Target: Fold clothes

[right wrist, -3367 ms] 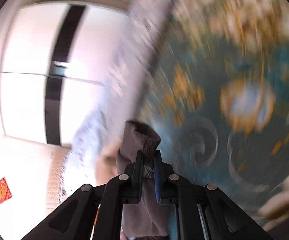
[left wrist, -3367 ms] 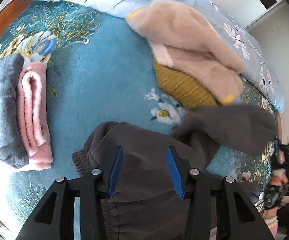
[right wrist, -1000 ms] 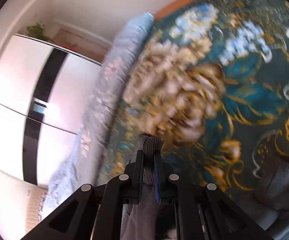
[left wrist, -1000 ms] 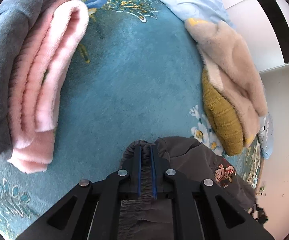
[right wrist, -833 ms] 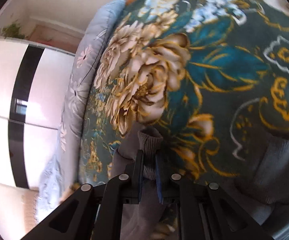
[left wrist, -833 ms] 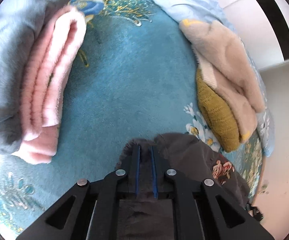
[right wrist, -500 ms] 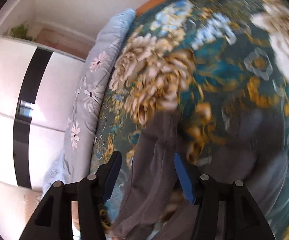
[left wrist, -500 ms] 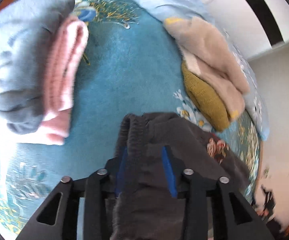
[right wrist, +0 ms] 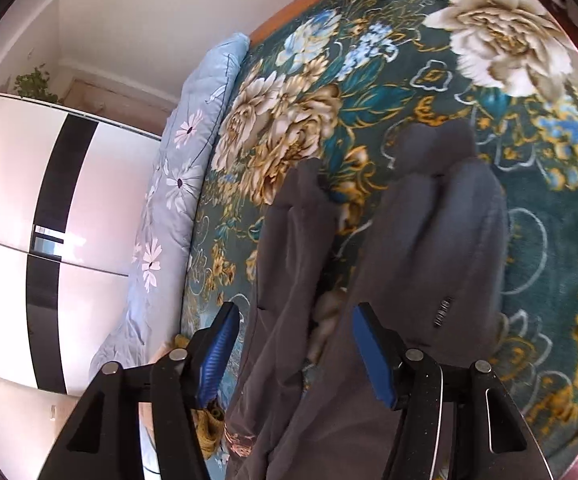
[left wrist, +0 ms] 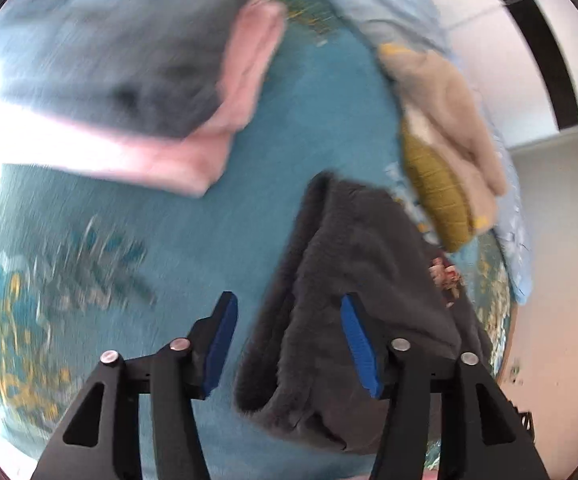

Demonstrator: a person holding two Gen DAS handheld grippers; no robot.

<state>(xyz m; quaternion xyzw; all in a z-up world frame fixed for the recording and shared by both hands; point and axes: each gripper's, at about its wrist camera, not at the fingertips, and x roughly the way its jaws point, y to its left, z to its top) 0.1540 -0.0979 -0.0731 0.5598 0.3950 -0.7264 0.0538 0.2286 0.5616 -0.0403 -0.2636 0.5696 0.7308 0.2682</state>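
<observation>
Grey trousers [left wrist: 353, 304], earlier pinched, are now released on the bed [left wrist: 193, 240]; left tool [left wrist: 289, 344] and right tool [right wrist: 295, 350] are spreading.

I can read no text, number or brand in either view. The dark grey trousers [right wrist: 429, 240] carry a small tab [right wrist: 442, 312] with pale marks on it, but they are too small for me to make out. A small coloured printed patch [left wrist: 445, 276] on the same trousers in the left wrist view is a blurred picture; I see no letters there
</observation>
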